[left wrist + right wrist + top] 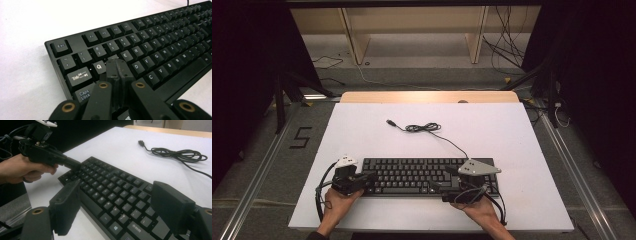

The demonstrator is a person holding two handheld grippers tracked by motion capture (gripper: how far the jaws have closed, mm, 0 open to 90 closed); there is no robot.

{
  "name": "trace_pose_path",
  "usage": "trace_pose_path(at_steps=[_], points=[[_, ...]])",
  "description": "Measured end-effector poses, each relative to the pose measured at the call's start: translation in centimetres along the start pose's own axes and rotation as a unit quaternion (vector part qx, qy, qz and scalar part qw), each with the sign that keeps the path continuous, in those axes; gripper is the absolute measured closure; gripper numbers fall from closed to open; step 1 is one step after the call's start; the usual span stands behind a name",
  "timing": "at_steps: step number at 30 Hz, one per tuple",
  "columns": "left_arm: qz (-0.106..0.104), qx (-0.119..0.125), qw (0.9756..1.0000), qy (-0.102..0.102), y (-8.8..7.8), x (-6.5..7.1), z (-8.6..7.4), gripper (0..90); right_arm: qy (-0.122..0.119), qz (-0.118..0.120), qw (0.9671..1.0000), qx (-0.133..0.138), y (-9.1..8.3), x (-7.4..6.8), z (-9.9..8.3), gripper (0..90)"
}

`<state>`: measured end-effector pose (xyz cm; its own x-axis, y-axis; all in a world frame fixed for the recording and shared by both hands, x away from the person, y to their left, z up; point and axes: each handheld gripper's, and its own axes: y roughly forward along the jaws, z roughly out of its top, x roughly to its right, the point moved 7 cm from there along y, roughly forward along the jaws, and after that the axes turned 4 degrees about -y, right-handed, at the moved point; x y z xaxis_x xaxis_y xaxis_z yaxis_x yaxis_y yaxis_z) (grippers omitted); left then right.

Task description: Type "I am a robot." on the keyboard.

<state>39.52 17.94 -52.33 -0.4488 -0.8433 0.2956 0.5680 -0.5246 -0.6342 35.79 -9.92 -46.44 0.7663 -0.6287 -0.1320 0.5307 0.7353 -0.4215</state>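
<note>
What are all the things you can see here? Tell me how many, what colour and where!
keyboard: one, black, near edge of the white board, between the two grippers
cable: one, black, loosely coiled behind the keyboard, plug end lying free on the board
white board: one, white, covering the table
wooden table: one, light wood, edge showing beyond the board
left gripper: one, black, fingers shut, tips over the keys beside Q
right gripper: one, black, fingers open above the keyboard's right part
hands: two, holding the grippers at the near edge
</note>
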Motion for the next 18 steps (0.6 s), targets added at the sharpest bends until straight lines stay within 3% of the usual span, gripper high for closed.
trace_pose_path(at_steps=[10, 18], points=[[0.004, -0.019, 0.9998, 0.008, 0.44, -0.10, -0.43, 89.1, 0.000, 0.001, 1.0000, -0.001, 0.03, -0.04, -0.03, 25.2], [0.001, -0.014, 0.9999, 0.008, 0.29, 0.05, -0.30, 88.9, -0.001, 0.001, 1.0000, 0.000, 0.00, -0.10, 0.02, 25.2]])
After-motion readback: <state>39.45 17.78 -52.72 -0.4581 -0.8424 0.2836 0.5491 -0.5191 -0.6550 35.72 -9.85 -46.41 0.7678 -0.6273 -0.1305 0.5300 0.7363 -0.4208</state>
